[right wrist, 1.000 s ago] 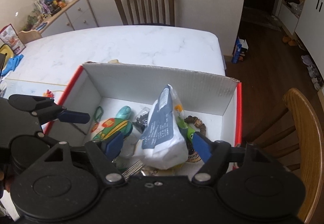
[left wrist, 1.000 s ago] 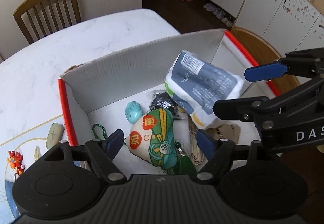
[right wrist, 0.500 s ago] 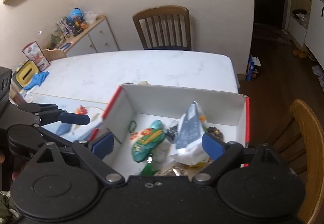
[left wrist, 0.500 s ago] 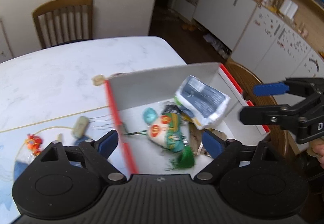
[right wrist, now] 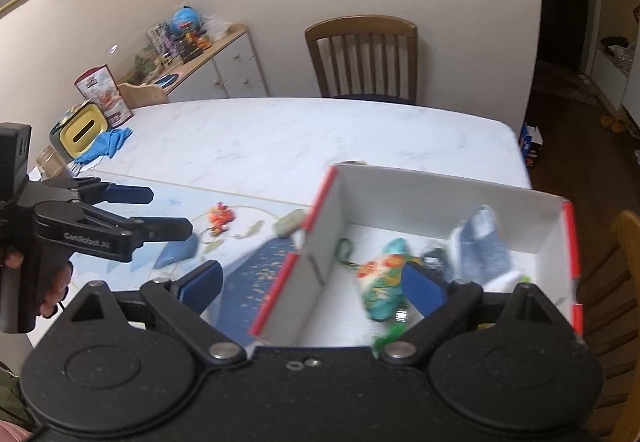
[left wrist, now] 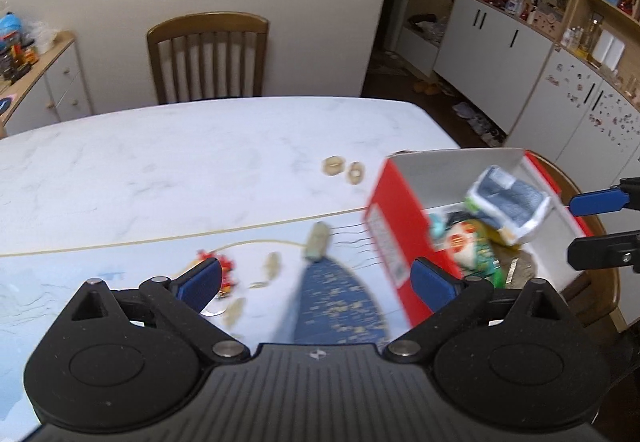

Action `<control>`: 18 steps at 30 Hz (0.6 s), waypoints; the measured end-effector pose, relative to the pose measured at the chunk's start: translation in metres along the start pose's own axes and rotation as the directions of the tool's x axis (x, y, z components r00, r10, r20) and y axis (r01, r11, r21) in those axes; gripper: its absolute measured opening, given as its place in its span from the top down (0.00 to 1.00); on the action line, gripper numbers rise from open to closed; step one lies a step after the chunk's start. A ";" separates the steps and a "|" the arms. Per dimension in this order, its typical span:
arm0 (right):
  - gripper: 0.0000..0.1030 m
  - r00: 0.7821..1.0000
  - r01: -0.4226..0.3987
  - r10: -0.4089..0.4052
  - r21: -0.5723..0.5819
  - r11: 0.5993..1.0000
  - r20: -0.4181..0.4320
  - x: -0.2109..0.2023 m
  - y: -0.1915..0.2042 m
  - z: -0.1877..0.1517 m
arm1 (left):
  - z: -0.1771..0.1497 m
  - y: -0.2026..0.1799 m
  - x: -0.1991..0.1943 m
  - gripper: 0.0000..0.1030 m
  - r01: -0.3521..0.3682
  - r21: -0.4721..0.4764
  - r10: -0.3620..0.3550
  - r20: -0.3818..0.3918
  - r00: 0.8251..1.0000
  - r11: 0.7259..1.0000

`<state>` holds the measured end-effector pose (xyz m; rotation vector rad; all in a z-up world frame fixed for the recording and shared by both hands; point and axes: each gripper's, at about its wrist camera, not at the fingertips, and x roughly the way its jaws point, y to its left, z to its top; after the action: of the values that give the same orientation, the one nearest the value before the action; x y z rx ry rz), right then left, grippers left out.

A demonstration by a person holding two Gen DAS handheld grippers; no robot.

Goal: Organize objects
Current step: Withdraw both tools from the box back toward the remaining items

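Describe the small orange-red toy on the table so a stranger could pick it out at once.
Start at the red-and-white box at the marble table's near right corner, then look left across the pale blue mat. The toy lies there alone, far brighter than the pale greenish lump beside the box.

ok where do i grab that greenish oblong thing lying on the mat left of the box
Take the greenish oblong piece across its narrow middle, coming straight down from above. It lies flat on the mat, clear of the red box, so both long sides are free for the left gripper.
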<state>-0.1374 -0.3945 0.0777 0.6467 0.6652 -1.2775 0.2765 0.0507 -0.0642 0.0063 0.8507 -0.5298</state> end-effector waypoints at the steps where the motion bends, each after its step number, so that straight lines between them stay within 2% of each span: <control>1: 0.07 1.000 0.000 0.000 0.002 1.000 -0.004 0.004 0.007 0.003 | -0.002 0.009 0.000 0.02 0.003 -0.007 -0.003 0.001 1.000 1.000; 5: 0.07 1.000 0.008 -0.008 0.009 1.000 -0.021 0.023 0.033 0.014 | -0.007 0.038 0.001 0.02 0.009 -0.020 -0.009 0.021 1.000 1.000; 9: 0.07 0.999 0.032 -0.031 0.024 0.999 -0.044 0.048 0.054 0.027 | -0.011 0.057 0.005 0.02 -0.003 0.017 0.003 0.056 0.998 1.000; 13: 0.07 0.996 0.062 -0.056 0.069 0.996 -0.074 0.077 0.069 0.039 | -0.017 0.073 0.017 0.02 -0.012 0.062 0.009 0.054 0.999 0.998; 18: 0.07 0.990 0.096 -0.081 0.133 0.986 -0.115 0.111 0.081 0.052 | -0.024 0.091 0.033 0.02 -0.018 0.075 0.014 0.044 0.999 0.997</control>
<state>-0.0357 -0.4901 0.0327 0.8133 0.7054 -1.3868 0.3175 0.1205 -0.1220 0.0705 0.7872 -0.5450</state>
